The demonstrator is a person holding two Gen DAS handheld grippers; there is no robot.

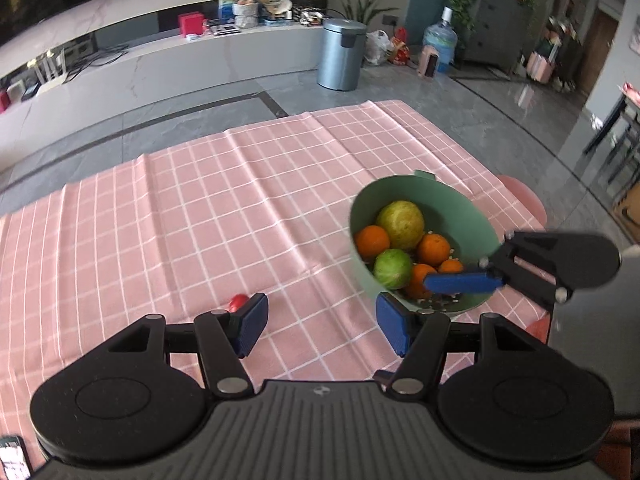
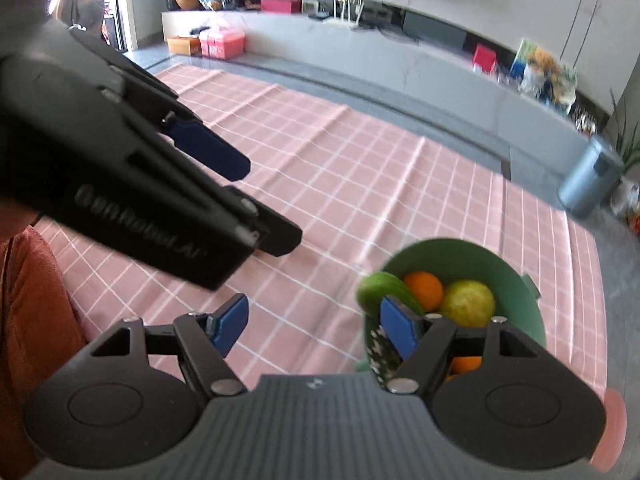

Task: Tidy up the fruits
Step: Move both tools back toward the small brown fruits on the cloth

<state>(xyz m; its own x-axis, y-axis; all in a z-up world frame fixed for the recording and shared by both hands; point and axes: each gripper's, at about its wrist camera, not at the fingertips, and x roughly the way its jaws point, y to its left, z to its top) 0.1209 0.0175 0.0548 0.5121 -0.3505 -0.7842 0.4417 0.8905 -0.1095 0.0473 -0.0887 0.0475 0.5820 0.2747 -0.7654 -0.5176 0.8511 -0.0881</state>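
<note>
A green colander bowl (image 1: 362, 208) stands on the pink checked tablecloth (image 1: 200, 220), near its right edge. It holds several oranges (image 1: 372, 241) and two green-yellow fruits (image 1: 401, 224). A small red fruit (image 1: 238, 302) lies on the cloth, just beyond my left gripper's left finger. My left gripper (image 1: 322, 326) is open over bare cloth, left of the bowl. One blue finger (image 1: 460, 282) of my right gripper reaches over the bowl's near side. In the right wrist view, my right gripper (image 2: 316, 328) is open and holds nothing; its right finger overlaps the bowl (image 2: 460, 250) and a green fruit (image 2: 374, 290).
Pink stools (image 1: 524, 200) stand past the table's right side. A metal bin (image 1: 342, 54) and a water jug (image 1: 440, 42) stand on the grey floor beyond. A red sleeve (image 2: 28, 320) fills the right wrist view's left edge. My left gripper (image 2: 264, 204) crosses that view's upper left.
</note>
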